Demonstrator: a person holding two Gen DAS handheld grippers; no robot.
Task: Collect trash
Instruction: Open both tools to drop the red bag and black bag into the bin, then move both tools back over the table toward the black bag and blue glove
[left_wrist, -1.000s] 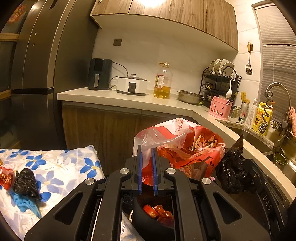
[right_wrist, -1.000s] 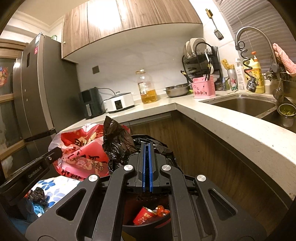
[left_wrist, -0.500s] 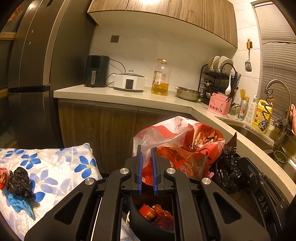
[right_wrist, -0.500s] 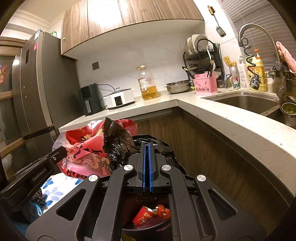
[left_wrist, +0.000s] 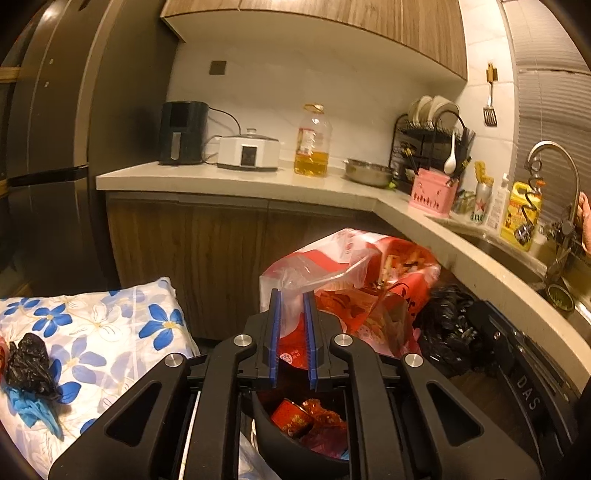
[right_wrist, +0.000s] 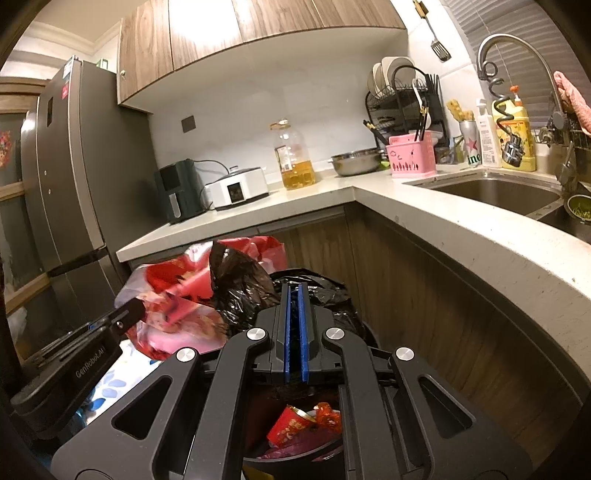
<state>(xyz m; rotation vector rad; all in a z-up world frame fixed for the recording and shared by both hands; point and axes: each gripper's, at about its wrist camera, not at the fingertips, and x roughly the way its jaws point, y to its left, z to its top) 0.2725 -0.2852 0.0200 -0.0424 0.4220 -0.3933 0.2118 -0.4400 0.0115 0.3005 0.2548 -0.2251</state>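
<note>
Above the black bin (left_wrist: 295, 446), our left gripper (left_wrist: 291, 306) pinches the red bag (left_wrist: 373, 291); our right gripper (right_wrist: 294, 302) seemingly clamps the black liner (right_wrist: 240, 291).

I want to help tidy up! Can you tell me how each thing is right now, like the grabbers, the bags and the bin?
left gripper: shut on the red bag's edge
right gripper: shut on the black bag
red bag: held up, mouth open
black bag: crumpled, lining the bin
bin: open, red trash inside
oil bottle: upright, partly full
</note>
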